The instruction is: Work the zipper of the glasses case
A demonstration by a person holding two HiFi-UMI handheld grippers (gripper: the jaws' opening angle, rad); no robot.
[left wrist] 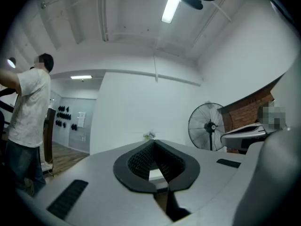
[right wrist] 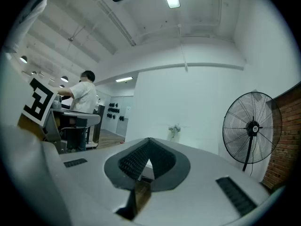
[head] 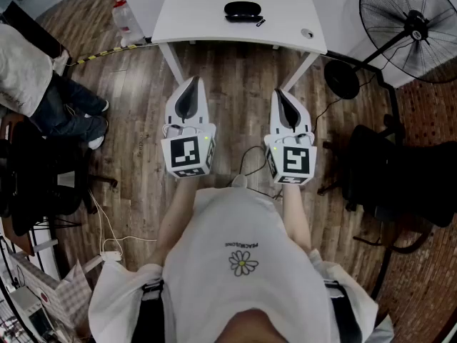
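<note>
Not started yet, I think. The glasses case (head: 243, 10) lies on the white table (head: 200, 13) w/ nothing touching it. Left gripper (head: 191, 91) & right gripper (head: 283, 100) hang in front of the table, jaws shut tight, holding nothing. Next: reach over the table, open up, find the zip pull. Case looks shut; can't see inside
</note>
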